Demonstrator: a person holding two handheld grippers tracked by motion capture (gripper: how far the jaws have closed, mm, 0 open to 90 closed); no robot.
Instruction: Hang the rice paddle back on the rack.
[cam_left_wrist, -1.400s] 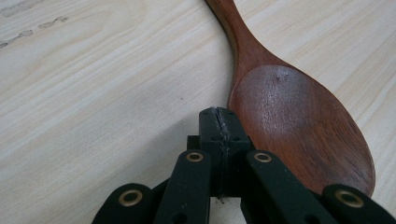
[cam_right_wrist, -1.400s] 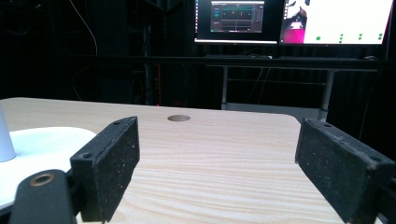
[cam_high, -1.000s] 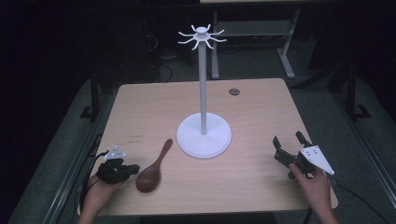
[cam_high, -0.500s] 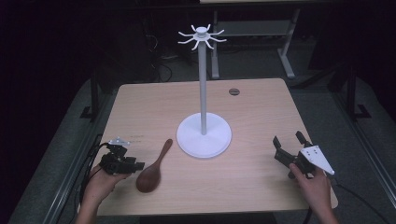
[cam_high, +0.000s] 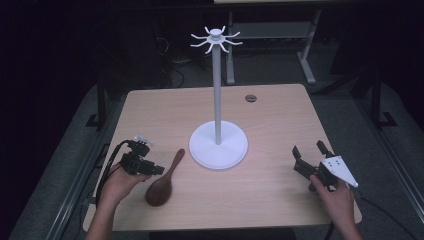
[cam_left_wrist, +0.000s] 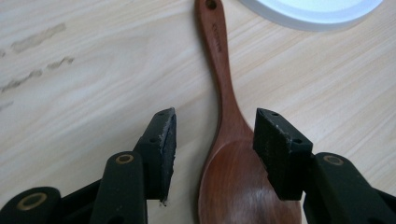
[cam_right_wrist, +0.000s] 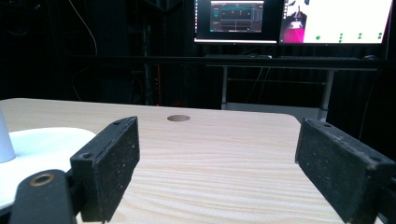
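At the bottom of the left gripper view, the left gripper (cam_left_wrist: 215, 149) stands with its jaws part-way apart, having just opened, straddling the wooden spoon (cam_left_wrist: 233, 158) where the neck widens into the bowl; the pads are clear of the wood on both sides, so nothing is gripped yet. In the high view the spoon (cam_high: 164, 180) lies flat in the lower left of the table (cam_high: 280, 125), bowl toward the person, handle tip pointing up-right and ending just beside the white base of the hook stand (cam_high: 218, 145).

To take it well, I would judge it best to lower the jaws until the pads flank the neck squarely, centre it between them, then close firmly there, not on the rounded bowl, where the pads could slip. The hole at the handle's end (cam_left_wrist: 210, 4) should stay free.

At lower right of the high view, the right gripper (cam_high: 312, 155) rests with jaws wide and nothing between them.

No container is on the table; the stand's hooks (cam_high: 216, 39), top centre, hang bare.
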